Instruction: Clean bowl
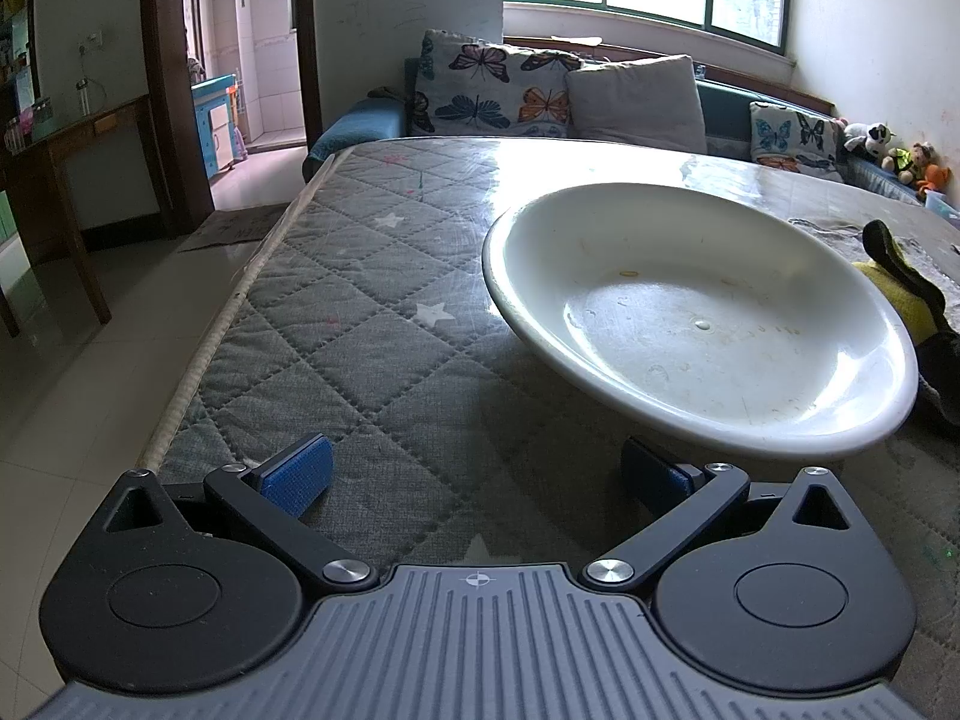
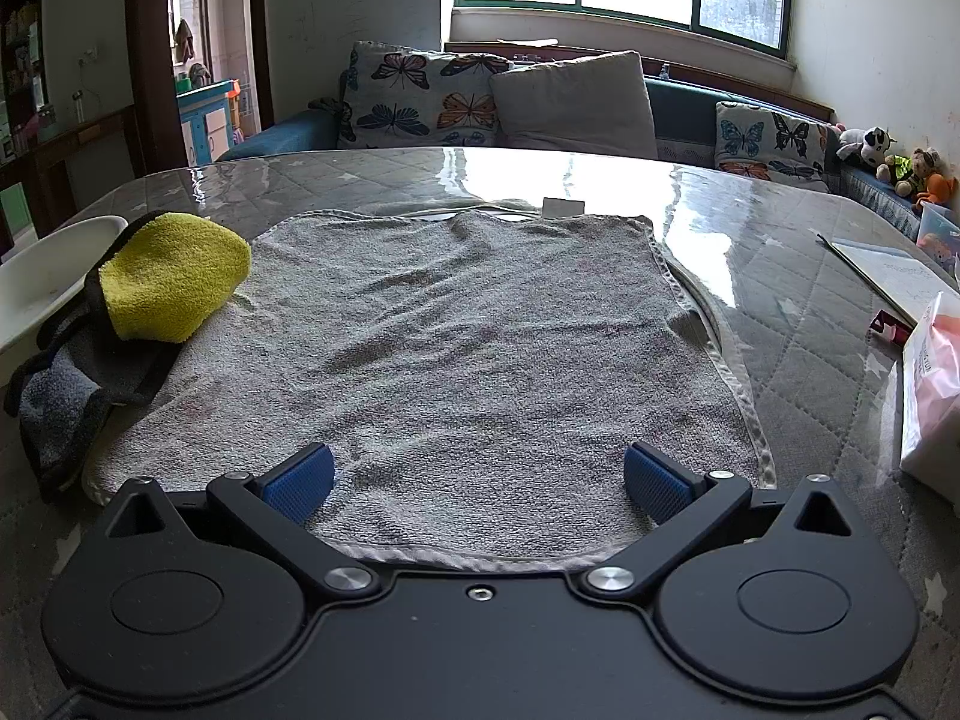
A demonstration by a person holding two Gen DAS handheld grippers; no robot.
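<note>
A wide white bowl (image 1: 696, 312) with small stains and droplets inside rests on the quilted table, right of centre in the left wrist view. My left gripper (image 1: 474, 474) is open just in front of it, the right finger under the bowl's near rim. In the right wrist view the bowl's edge (image 2: 42, 276) shows at far left. A yellow and grey cleaning cloth (image 2: 150, 294) lies beside it, partly on a flat grey towel (image 2: 468, 360). My right gripper (image 2: 477, 477) is open over the towel's near edge, holding nothing.
The table (image 1: 336, 324) has a glossy clear cover and its left edge drops to a tiled floor. Papers (image 2: 888, 270) and a plastic bag (image 2: 936, 384) sit at the right. A sofa with cushions (image 2: 492, 96) stands behind the table.
</note>
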